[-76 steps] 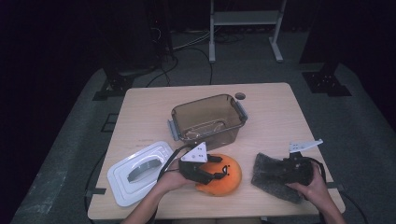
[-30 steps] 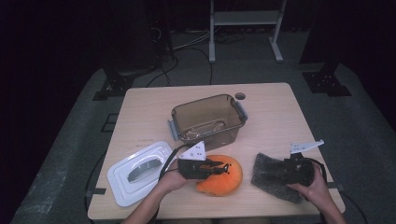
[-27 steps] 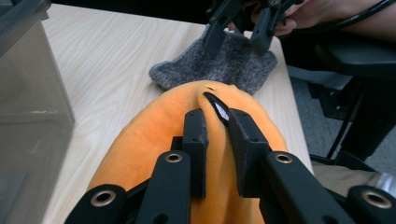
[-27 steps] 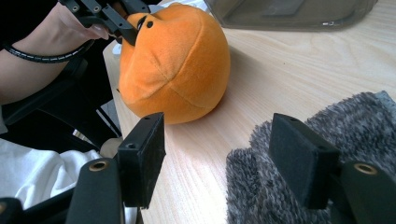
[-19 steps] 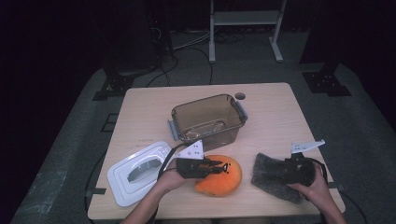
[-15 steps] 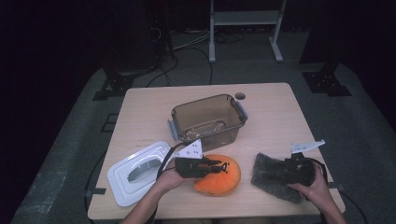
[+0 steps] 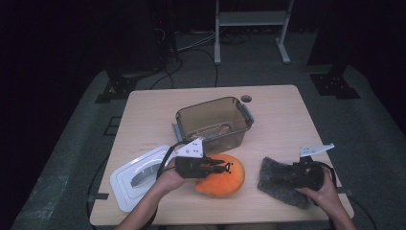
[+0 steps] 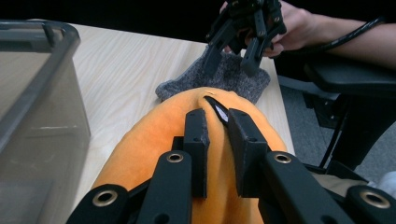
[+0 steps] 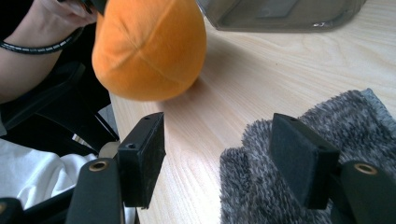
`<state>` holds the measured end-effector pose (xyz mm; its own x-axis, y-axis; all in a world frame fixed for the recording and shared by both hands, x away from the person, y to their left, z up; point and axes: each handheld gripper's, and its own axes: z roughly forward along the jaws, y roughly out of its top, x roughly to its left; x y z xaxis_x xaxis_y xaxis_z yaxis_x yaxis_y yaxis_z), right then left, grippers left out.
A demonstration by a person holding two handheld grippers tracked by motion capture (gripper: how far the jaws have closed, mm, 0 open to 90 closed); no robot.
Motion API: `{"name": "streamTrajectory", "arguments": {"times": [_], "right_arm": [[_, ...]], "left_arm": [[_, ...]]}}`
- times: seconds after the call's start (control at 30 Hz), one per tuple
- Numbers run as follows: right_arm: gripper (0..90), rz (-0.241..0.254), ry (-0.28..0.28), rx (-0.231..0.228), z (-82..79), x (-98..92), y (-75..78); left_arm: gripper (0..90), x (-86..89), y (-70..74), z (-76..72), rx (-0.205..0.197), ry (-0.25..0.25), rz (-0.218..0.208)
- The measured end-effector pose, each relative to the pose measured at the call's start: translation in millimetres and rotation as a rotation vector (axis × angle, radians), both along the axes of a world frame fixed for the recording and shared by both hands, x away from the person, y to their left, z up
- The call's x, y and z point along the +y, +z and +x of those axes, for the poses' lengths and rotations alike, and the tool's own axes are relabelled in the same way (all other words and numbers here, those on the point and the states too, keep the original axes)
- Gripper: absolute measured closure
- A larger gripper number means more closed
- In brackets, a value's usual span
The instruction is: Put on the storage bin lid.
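Two black grippers work at the near edge of a pale wooden surface (image 7: 143,115). Left gripper (image 8: 215,122) has its jaws pinched nearly together on a fold along the top of a round orange plush cushion (image 8: 159,140), which lies directly under and ahead of it, just in front of a clear brown plastic tub (image 7: 213,122). Right gripper (image 9: 219,154) stands wide open, one pad over bare wood, the other over a grey fuzzy cloth (image 9: 299,154) lying flat beside the cushion; whether that pad touches the cloth cannot be made out. Part of the cushion is hidden beneath the left gripper in the high view. Both hands reach in from the near edge, grippers pointing roughly level. A white lid (image 7: 136,175) lies at far left.
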<state>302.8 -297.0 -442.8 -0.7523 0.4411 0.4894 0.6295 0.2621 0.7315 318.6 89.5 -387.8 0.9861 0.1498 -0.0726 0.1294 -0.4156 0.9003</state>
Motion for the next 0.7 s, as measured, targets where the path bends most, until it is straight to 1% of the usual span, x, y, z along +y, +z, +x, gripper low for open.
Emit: {"name": "streamTrajectory", "arguments": {"times": [0.03, 0.07, 0.1, 0.13, 0.17, 0.2, 0.23, 0.27, 0.3, 0.33, 0.37, 0.4, 0.5, 0.57, 0.63, 0.67, 0.7], "right_arm": [[34.9, 0.0, 0.0, 0.0, 0.0, 0.0, 0.0], [34.9, -0.002, 0.001, 0.005, 0.0, -0.1, -0.6], [34.9, -0.002, 0.001, 0.005, 0.0, -0.1, -0.6], [34.9, -0.003, 0.002, 0.007, 0.0, 0.1, -1.2], [34.9, -0.003, 0.002, 0.007, 0.0, 0.1, -1.2], [34.9, -0.002, 0.003, 0.009, 0.0, 0.2, -1.5], [34.9, -0.002, 0.003, 0.009, 0.0, 0.2, -1.5], [34.8, -0.005, 0.004, 0.009, 0.3, 0.4, -1.7], [34.8, -0.004, 0.004, 0.01, 0.4, 0.6, -1.9], [34.9, -0.004, 0.005, 0.01, 0.6, 0.8, -2.1], [34.9, -0.004, 0.005, 0.01, 0.6, 0.8, -2.1], [34.8, -0.004, 0.006, 0.01, 0.6, 0.8, -2.2], [34.8, -0.003, 0.004, 0.012, 0.9, 0.9, -2.6], [34.8, -0.003, 0.005, 0.013, 0.9, 0.9, -2.7], [34.8, -0.001, 0.007, 0.014, 1.0, 0.9, -2.9], [34.8, -0.004, 0.008, 0.016, 1.1, 1.2, -3.1], [34.8, -0.004, 0.008, 0.016, 1.1, 1.2, -3.1]], "left_arm": [[78.5, 0.0, 0.0, 0.0, 0.0, 0.0, 0.0], [78.5, 0.8, 5.5, 0.2, 0.0, 0.008, -0.005], [78.5, 0.8, 5.5, 0.2, 0.0, 0.008, -0.005], [78.5, 0.7, 11.5, 0.0, -0.012, 0.005, 0.001], [78.5, 0.7, 11.5, 0.0, -0.012, 0.005, 0.001], [78.5, 0.5, 17.5, -0.4, -0.019, 0.001, 0.001], [78.6, 0.5, 17.5, -0.4, -0.019, 0.001, 0.001], [78.6, 0.1, 23.6, -0.5, -0.021, 0.003, -0.002], [78.6, 0.1, 23.6, -0.5, -0.021, 0.003, -0.002], [78.6, 0.1, 30.0, 0.1, -0.03, 0.002, 0.001], [78.6, 0.1, 30.0, 0.1, -0.03, 0.002, 0.001], [78.6, 0.5, 34.6, 0.6, -0.037, 0.003, 0.0], [78.7, 2.3, 43.7, 3.0, -0.042, 0.008, -0.009], [78.7, 4.0, 48.9, 5.3, -0.041, 0.008, -0.026], [78.7, 5.4, 54.9, 8.1, -0.038, 0.013, -0.031], [78.8, 6.5, 60.6, 10.9, -0.041, 0.019, -0.023], [78.8, 6.5, 60.6, 10.9, -0.041, 0.019, -0.023]]}}
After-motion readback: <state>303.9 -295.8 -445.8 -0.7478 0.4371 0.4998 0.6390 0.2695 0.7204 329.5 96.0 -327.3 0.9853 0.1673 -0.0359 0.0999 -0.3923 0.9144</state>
